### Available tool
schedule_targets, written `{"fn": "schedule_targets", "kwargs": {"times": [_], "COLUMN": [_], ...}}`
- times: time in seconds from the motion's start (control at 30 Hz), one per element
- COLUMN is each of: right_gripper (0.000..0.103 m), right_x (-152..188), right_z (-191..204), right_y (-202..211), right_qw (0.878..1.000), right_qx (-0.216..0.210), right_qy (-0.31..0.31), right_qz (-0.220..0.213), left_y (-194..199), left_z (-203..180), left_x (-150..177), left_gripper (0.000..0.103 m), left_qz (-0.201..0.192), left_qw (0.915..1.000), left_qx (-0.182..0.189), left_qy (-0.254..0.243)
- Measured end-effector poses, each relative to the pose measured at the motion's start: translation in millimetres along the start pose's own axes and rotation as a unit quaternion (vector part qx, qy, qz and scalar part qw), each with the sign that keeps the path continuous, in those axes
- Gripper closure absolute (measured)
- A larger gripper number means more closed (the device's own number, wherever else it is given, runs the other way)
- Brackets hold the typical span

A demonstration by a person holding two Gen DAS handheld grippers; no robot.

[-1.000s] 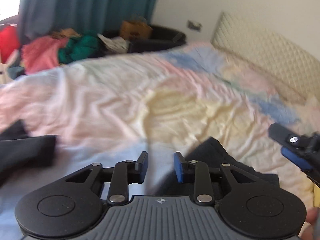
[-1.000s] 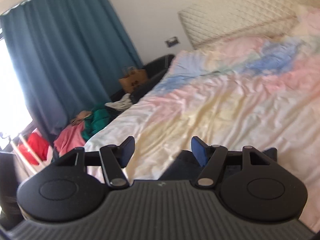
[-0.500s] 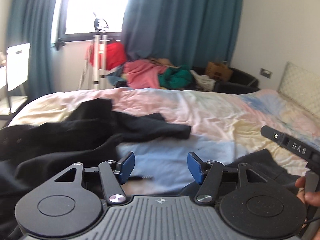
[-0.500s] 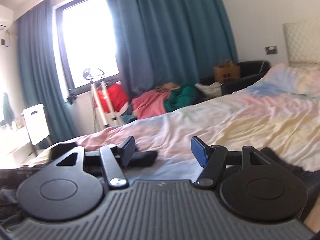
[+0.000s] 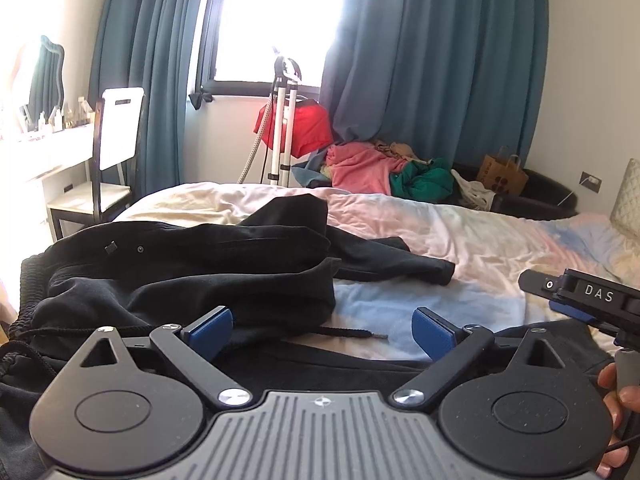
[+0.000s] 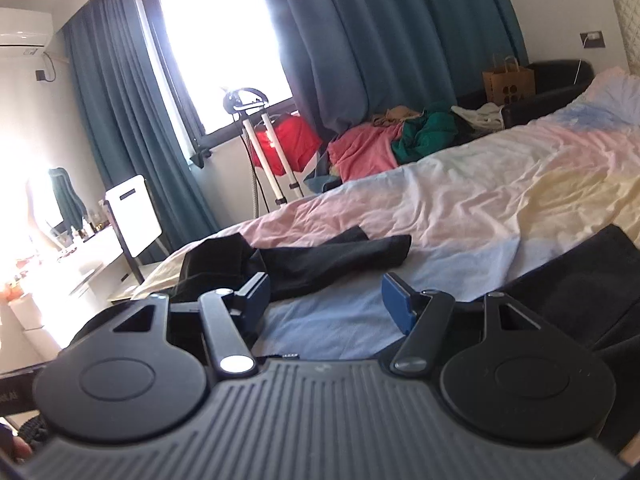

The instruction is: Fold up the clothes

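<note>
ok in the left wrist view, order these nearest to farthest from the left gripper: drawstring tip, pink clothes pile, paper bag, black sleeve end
1. drawstring tip, just ahead between the open fingers of the left gripper
2. black sleeve end, mid-bed, right of centre
3. pink clothes pile, beyond the bed's far edge
4. paper bag, far right, by the curtain

White capitals "DAS" you can read on the black plastic body of your right gripper (image 5: 576, 300) at the right edge of the left wrist view, dark round print on the brown paper bag (image 5: 505, 172), too small to read
</note>
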State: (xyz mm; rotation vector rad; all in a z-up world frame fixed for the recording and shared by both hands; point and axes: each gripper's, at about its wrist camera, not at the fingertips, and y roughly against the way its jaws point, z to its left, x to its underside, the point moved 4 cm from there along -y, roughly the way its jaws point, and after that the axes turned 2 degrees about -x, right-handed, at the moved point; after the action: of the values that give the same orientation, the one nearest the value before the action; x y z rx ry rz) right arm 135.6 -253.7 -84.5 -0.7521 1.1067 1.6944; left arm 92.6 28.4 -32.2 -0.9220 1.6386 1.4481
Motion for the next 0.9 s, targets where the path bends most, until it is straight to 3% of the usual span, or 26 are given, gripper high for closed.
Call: {"fn": "schedule_targets", "kwargs": {"times": [0.13, 0.27, 0.47, 0.6, 0.67, 0.73, 0.83, 0.87, 0.9], "right_gripper": [0.037, 0.037, 0.037, 0.037, 0.037, 0.038, 0.038, 0.042, 0.056], "right_x": [19, 29, 16, 16, 16, 11, 1, -2, -7], "right_z": [-13, -30, -54, -58, -54, -49, -46, -47, -49], "right_y": [-20, -64, -170, -249, -277, -300, -326, -334, -340], "right_qw": [0.997, 0.983, 0.955, 0.947, 0.949, 0.955, 0.965, 0.967, 0.967], "right_qx": [-0.032, -0.056, -0.060, -0.042, -0.022, -0.005, 0.029, 0.045, 0.061], "right_qy": [-0.059, -0.139, -0.251, -0.281, -0.281, -0.273, -0.244, -0.235, -0.231], "right_qz": [0.047, 0.109, 0.144, 0.151, 0.141, 0.118, 0.096, 0.092, 0.091], "left_y": [-14, -36, -68, -90, -103, -120, -139, -144, -146], "left_z": [1, 4, 5, 7, 7, 12, 21, 24, 27], "left_x": [19, 33, 29, 30, 36, 42, 45, 46, 47], "left_gripper": [0.005, 0.004, 0.004, 0.003, 0.002, 0.002, 0.002, 0.003, 0.003], "left_qz": [-0.018, -0.004, -0.027, -0.059, -0.070, -0.057, -0.038, -0.031, -0.031], "left_qw": [0.9998, 0.9997, 0.9994, 0.9966, 0.9929, 0.9938, 0.9978, 0.9987, 0.9991], "left_qx": [-0.011, -0.024, -0.022, -0.030, -0.039, -0.036, -0.020, -0.015, -0.011], "left_qy": [0.001, 0.006, -0.006, -0.050, -0.088, -0.089, -0.051, -0.038, -0.028]}}
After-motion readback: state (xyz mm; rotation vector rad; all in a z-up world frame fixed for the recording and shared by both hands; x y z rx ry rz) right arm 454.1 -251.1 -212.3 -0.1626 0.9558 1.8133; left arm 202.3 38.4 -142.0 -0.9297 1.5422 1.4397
